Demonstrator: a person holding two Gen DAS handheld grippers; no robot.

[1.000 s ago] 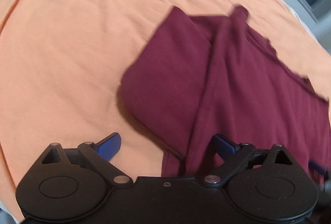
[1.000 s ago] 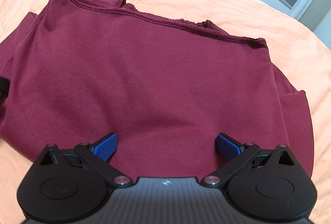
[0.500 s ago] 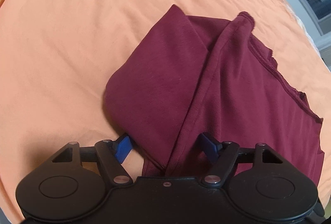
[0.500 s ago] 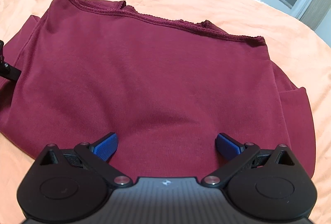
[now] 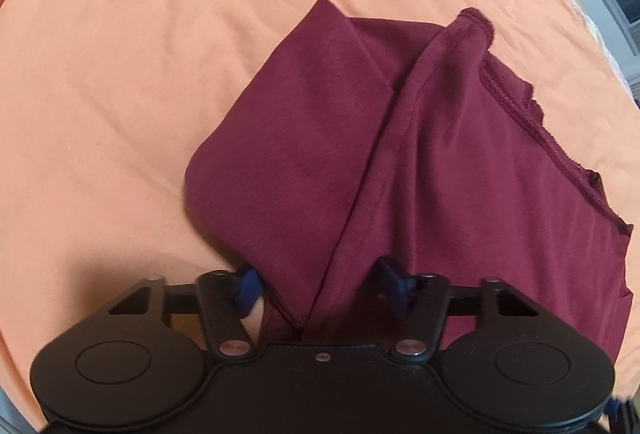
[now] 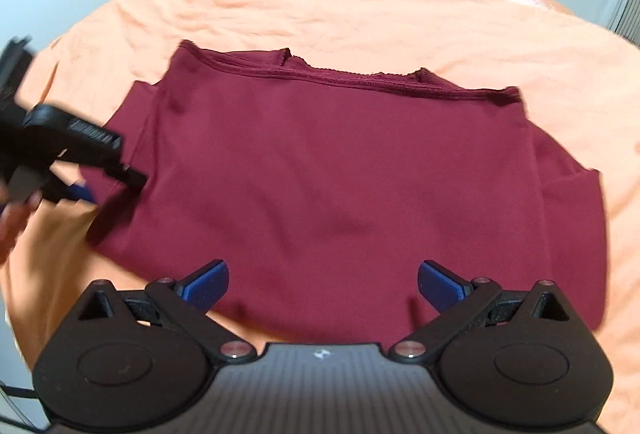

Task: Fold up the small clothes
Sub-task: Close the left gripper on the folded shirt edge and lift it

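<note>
Black tongs — blue pads, silver screws.

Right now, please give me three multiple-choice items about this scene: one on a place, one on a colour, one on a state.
1. Where does the shirt lie?
A. on an orange bedsheet
B. on a wooden floor
C. in a basket

2. What colour is the shirt?
A. green
B. dark red
C. white

3. How is the right hand-held gripper?
A. shut on the shirt
B. open
C. out of view

Answers: 1 A, orange sheet surrounds the shirt; 2 B, the fabric is dark red in both views; 3 B, its blue fingers stand wide apart.
</note>
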